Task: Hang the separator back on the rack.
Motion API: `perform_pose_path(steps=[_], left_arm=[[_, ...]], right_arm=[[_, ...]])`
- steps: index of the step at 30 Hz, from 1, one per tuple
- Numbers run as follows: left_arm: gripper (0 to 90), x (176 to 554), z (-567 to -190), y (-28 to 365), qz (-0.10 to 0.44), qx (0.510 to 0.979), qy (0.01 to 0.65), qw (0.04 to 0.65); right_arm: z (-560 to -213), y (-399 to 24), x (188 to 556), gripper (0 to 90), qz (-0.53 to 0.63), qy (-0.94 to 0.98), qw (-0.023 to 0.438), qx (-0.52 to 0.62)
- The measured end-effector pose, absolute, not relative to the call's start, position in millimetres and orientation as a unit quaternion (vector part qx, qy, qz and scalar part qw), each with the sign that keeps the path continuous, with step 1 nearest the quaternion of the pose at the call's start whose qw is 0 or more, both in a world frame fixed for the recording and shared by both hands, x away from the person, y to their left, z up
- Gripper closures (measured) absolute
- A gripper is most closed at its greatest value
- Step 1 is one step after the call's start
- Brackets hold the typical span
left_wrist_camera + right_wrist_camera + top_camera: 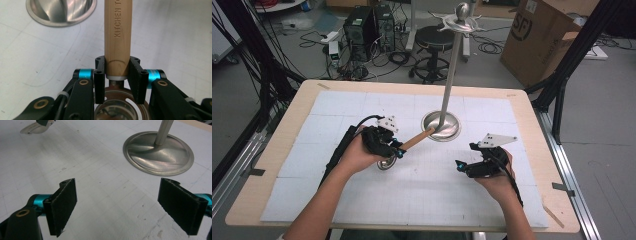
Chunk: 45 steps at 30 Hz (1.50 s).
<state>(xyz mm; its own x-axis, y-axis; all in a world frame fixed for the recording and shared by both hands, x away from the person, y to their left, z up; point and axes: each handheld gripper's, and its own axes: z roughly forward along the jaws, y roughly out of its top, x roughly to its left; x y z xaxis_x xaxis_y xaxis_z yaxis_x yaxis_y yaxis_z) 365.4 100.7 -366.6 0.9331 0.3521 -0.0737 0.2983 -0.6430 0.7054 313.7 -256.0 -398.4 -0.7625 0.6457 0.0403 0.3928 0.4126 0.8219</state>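
While the right tongs (117, 207) wait apart and empty low over the worktop (362, 200), the left tongs (117, 75) are clamped on the wooden-handled utensil (117, 35) — its long axis points away toward the stand's metal base (441, 125), nearer the left hand.

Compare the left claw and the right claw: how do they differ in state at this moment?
The left claw is shut on the light wooden utensil handle; the right claw stands wide open with nothing between its pads. The left sits nearer the round steel stand base; the right is farther off. Both have black pads.
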Motion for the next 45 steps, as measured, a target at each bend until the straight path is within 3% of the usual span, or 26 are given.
perform_pose_path(steps=[15,45], left_arm=[[69.4,371.8,-328.5,116.3,0.071,0.856,0.181,0.479],[69.3,386.5,-253.9,112.9,0.137,0.795,0.162,0.569]], right_arm=[[-399.5,-255.2,313.7,14.5,0.441,0.829,0.138,0.315],[-398.8,-255.5,313.3,14.5,0.444,0.829,0.140,0.309]])
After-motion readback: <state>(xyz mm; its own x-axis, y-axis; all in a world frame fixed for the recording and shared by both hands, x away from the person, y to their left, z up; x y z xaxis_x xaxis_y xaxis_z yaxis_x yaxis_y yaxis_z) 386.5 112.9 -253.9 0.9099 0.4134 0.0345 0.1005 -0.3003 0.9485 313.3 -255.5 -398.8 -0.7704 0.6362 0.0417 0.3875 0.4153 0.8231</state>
